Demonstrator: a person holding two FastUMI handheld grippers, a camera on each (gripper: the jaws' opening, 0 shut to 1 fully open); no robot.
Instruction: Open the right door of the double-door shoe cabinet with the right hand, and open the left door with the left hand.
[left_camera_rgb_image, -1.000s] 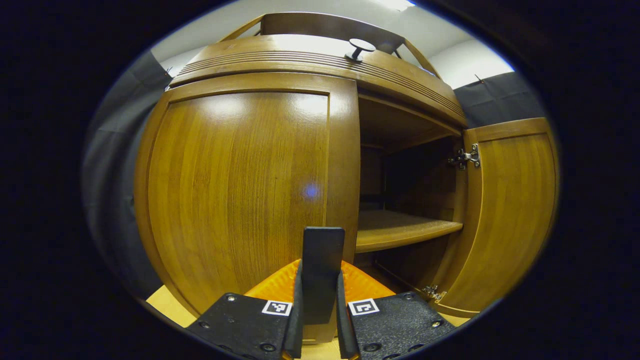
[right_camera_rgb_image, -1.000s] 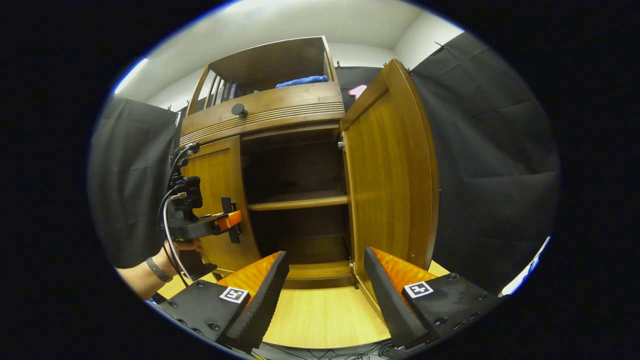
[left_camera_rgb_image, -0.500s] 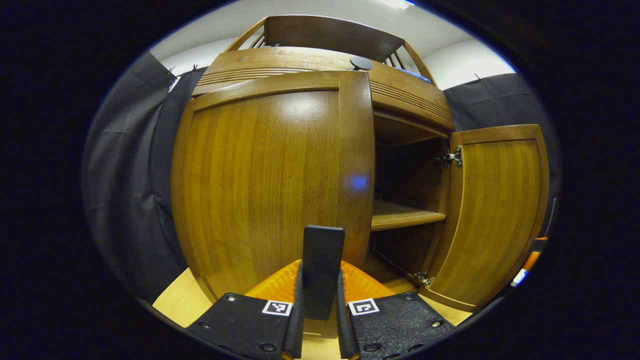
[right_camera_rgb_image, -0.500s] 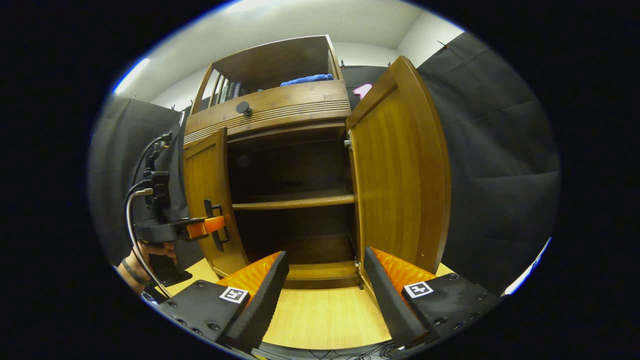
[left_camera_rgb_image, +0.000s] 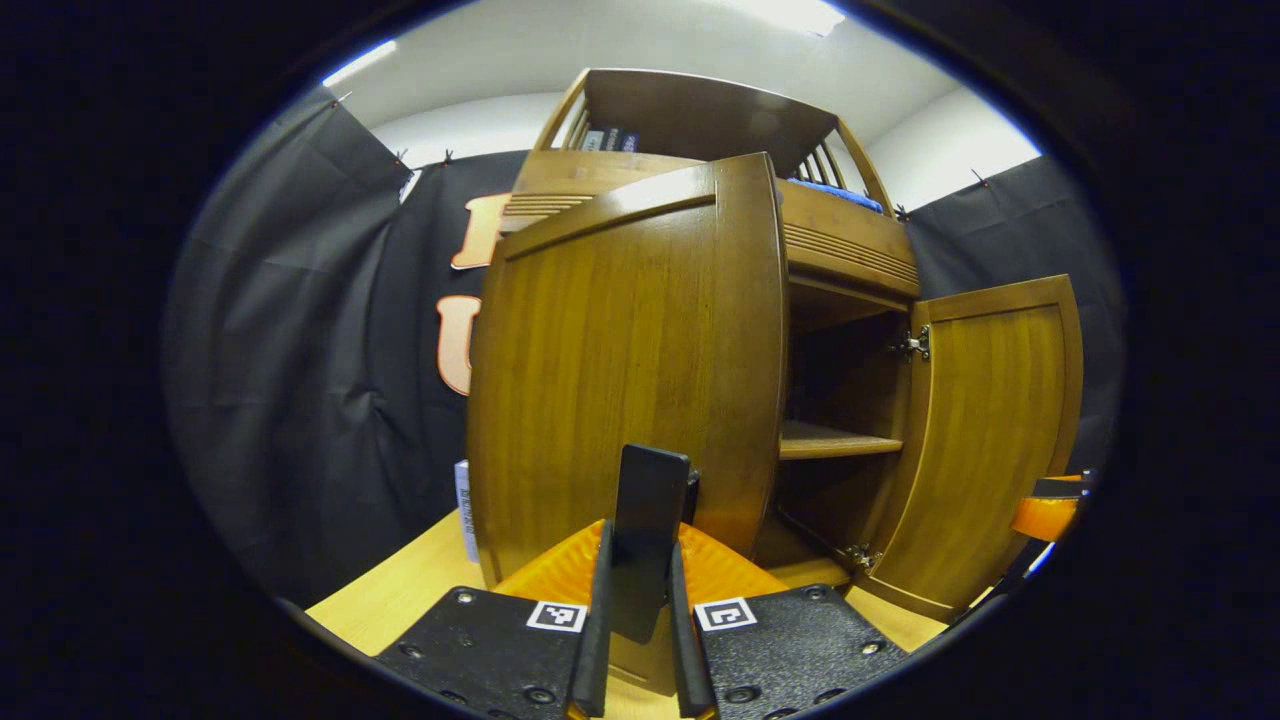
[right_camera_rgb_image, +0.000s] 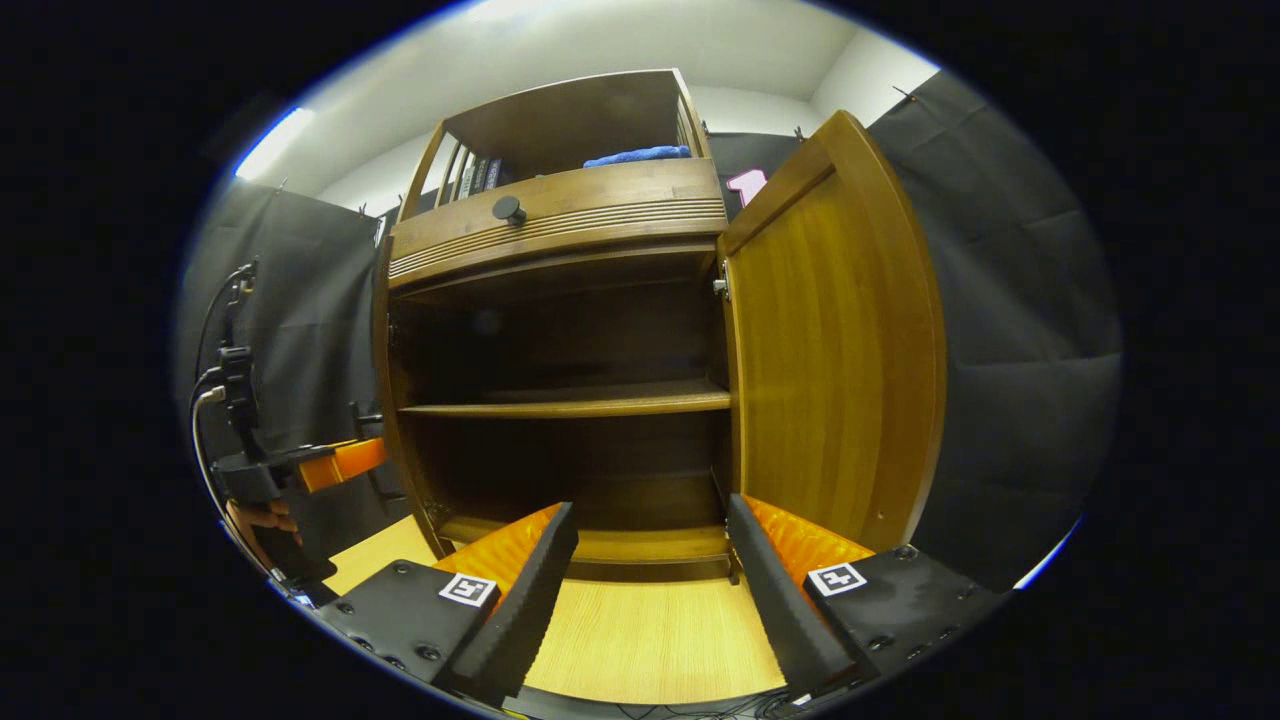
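Wood-grain left door (left_camera_rgb_image: 630, 370) stands swung well out; your left gripper (left_camera_rgb_image: 636, 600) has its fingers clamped on the dark handle (left_camera_rgb_image: 650, 530), apparently to pull. Right door (right_camera_rgb_image: 835, 360) is wide open, so your right gripper (right_camera_rgb_image: 650, 590) hangs spread, empty.

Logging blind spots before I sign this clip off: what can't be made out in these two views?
- Left gripper view: the left gripper is shut on the left door's handle; the door hides the left half of the shelves.
- Right gripper view: the left door shows only as a thin edge; the cabinet interior is dark.
- Top shelf items: too small.
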